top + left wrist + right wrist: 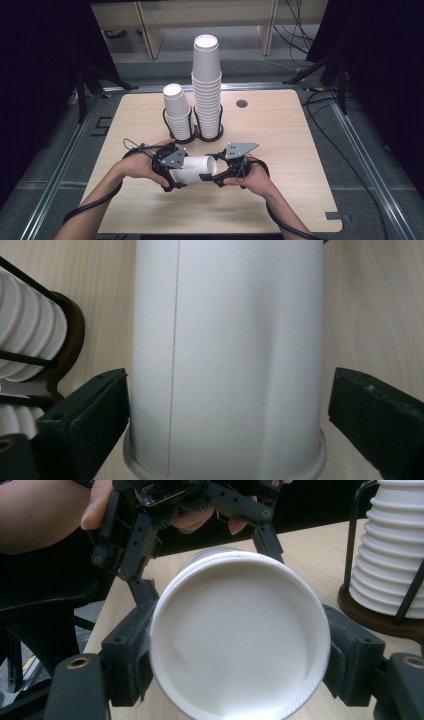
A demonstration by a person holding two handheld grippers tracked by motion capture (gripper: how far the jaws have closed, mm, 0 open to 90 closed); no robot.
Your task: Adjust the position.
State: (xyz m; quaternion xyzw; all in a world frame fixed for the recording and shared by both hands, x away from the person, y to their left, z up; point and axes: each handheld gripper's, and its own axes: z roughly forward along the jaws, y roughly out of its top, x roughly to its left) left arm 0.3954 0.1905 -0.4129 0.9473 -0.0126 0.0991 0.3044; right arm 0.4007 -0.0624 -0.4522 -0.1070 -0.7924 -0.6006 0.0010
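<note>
The right gripper [207, 176] clamps the paper cup [196, 168] at its rim; the left gripper [172, 181] stands open around its base, pads clear; the handover looks done, stacking onto the cup stacks [206, 85] remains.

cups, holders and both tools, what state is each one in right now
loose paper cup: on its side above the table, mouth toward the right tool
left tool: open, jaws either side of the cup's base end, a gap showing on one side
right tool: shut on the cup near its rim
tall cup stack: upright in its wire holder
short cup stack: leaning in its wire holder
</note>
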